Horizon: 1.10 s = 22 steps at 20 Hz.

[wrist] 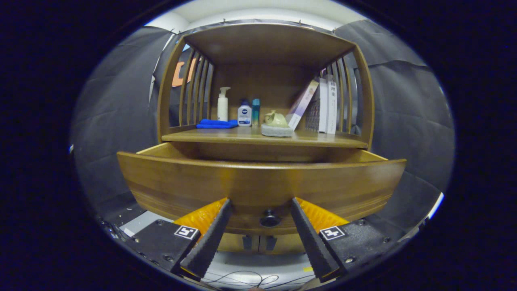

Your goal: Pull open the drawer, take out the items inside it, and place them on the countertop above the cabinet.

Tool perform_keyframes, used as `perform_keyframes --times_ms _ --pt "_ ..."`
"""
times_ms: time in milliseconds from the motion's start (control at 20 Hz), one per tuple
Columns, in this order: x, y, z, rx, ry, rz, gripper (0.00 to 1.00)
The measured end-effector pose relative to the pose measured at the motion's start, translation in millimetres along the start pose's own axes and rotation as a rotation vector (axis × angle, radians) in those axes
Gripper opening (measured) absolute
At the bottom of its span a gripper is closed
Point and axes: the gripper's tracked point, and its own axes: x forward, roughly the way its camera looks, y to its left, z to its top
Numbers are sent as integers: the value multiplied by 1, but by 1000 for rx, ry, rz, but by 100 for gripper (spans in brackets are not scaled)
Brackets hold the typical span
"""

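The wooden drawer stands pulled out from the cabinet, its curved front panel just ahead of my fingers. A small dark knob sits low on that front, between my two fingertips. My gripper is open, with a black finger on each side of the knob and neither pressing on it. The drawer's inside is hidden behind its front panel. Above the drawer lies the countertop, a wooden shelf under a curved top.
On the countertop stand a white pump bottle, a small white bottle, a teal bottle, a folded blue cloth, a green teapot on a grey pad, and leaning books. Cables lie on the floor below.
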Motion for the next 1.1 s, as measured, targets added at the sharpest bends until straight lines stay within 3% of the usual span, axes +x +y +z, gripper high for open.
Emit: perform_keyframes --times_ms 800,1100 --pt "107 3 35 5 61 -16 95" --pt "111 5 37 -45 65 -28 95"
